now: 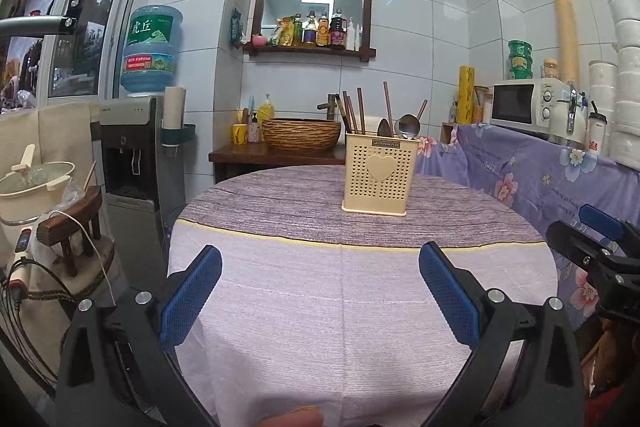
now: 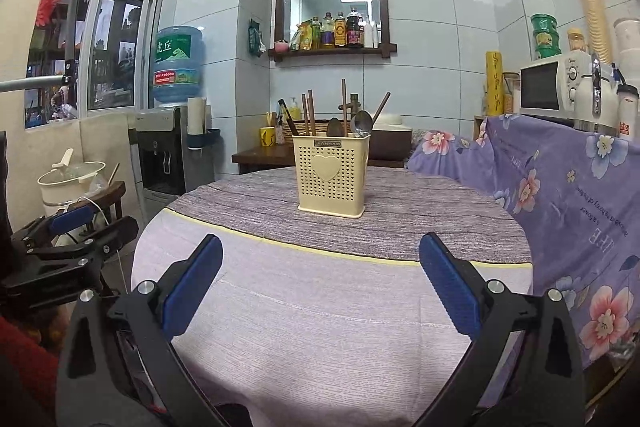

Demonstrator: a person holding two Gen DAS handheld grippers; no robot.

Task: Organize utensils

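A cream perforated utensil holder [image 1: 378, 175] with a heart on its front stands upright at the far side of the round table [image 1: 320, 307]. It holds several brown chopsticks [image 1: 360, 111] and two spoons [image 1: 407, 126]. The holder also shows in the right wrist view [image 2: 330, 177], with chopsticks [image 2: 309, 111] and spoons [image 2: 362, 123]. My left gripper [image 1: 320, 259] is open and empty, above the table's near part. My right gripper [image 2: 320, 251] is open and empty, also short of the holder. Each gripper appears at the edge of the other's view.
The table [image 2: 320, 307] has a lilac and grey cloth. A floral purple cloth [image 2: 560, 187] covers a counter on the right with a microwave [image 1: 524, 103]. A water dispenser [image 1: 136, 147] and a pot [image 1: 32, 187] stand on the left. A woven basin [image 1: 302, 133] sits behind the table.
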